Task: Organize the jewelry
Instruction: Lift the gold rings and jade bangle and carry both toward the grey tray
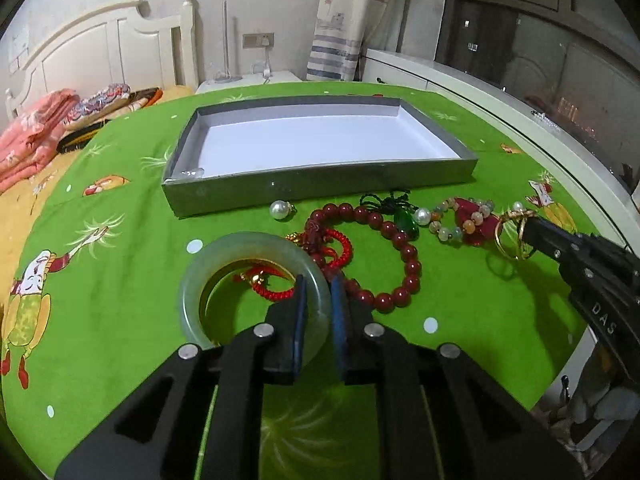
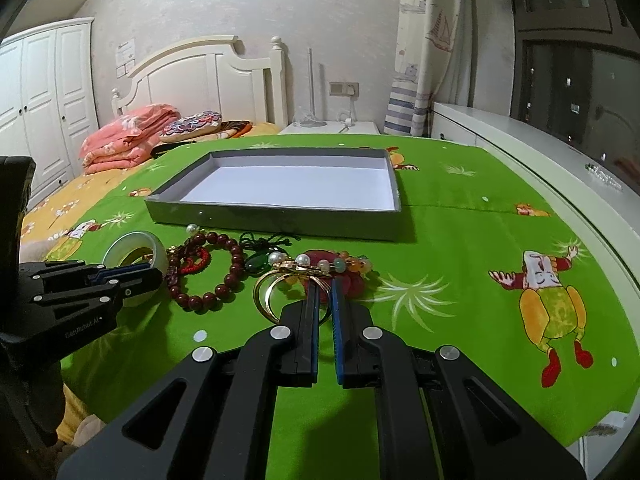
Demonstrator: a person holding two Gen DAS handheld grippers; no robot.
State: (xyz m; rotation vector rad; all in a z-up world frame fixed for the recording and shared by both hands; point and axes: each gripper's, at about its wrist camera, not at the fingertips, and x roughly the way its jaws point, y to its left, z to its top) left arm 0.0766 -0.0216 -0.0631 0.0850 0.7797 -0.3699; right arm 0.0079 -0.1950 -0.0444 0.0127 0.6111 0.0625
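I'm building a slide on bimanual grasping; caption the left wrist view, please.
Left gripper clamps a jade bangle while the right gripper grips gold rings near the grey tray.

**Lettering on the two grippers**

In the left wrist view, the black body of the right gripper [image 1: 520,236] is showing the pale letters "DAS", running down its side near the frame's edge; any further letters are cut off. In the right wrist view, the black body of the left gripper [image 2: 132,272] is carrying a small pale brand mark that is reading roughly as "GenRobot.AI", though it is faint. The white notices on the far wall are too small to read.
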